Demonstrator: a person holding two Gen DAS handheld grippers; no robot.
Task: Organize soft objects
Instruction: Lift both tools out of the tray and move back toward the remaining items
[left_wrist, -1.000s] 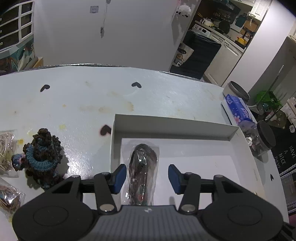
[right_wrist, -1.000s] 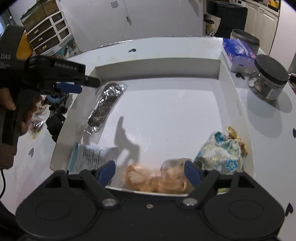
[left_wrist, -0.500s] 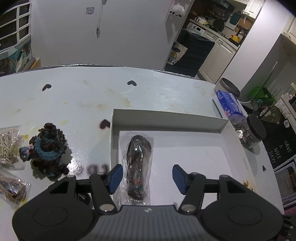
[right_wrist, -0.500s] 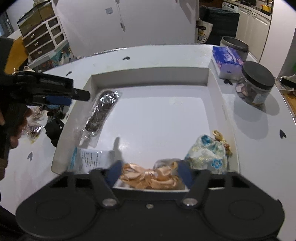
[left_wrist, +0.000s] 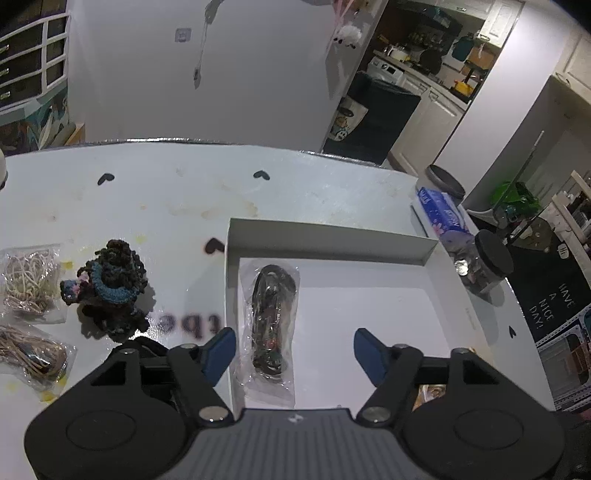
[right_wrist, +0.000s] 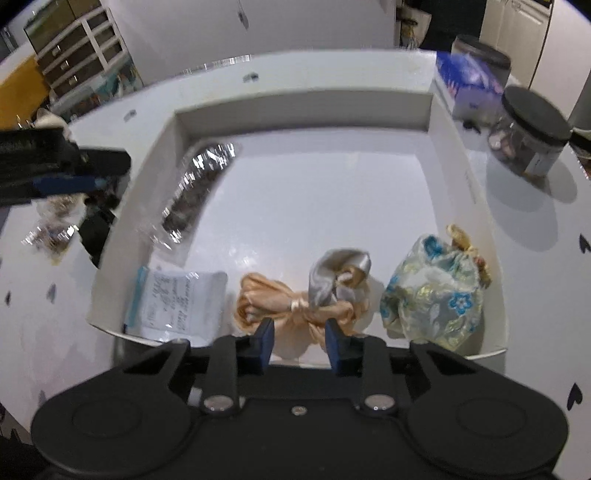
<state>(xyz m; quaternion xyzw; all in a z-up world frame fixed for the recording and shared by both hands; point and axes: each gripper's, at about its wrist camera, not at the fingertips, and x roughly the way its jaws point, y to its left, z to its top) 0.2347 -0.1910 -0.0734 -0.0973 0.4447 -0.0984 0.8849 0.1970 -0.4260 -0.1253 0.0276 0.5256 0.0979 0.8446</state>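
Left gripper (left_wrist: 293, 349) seen with blue fingertips (left_wrist: 220, 350) spread wide, nothing held between. White box (left_wrist: 325, 236) set on stained white table (left_wrist: 166, 192); clear bag of dark hair ties (left_wrist: 271, 321) laid along box's left wall. Dark crochet scrunchies (left_wrist: 109, 288) piled left of box. Two clear packets (left_wrist: 29, 280) placed at table's left edge. Tissue pack (left_wrist: 443, 218) and black-lidded jar (left_wrist: 484, 266) seen right of box.
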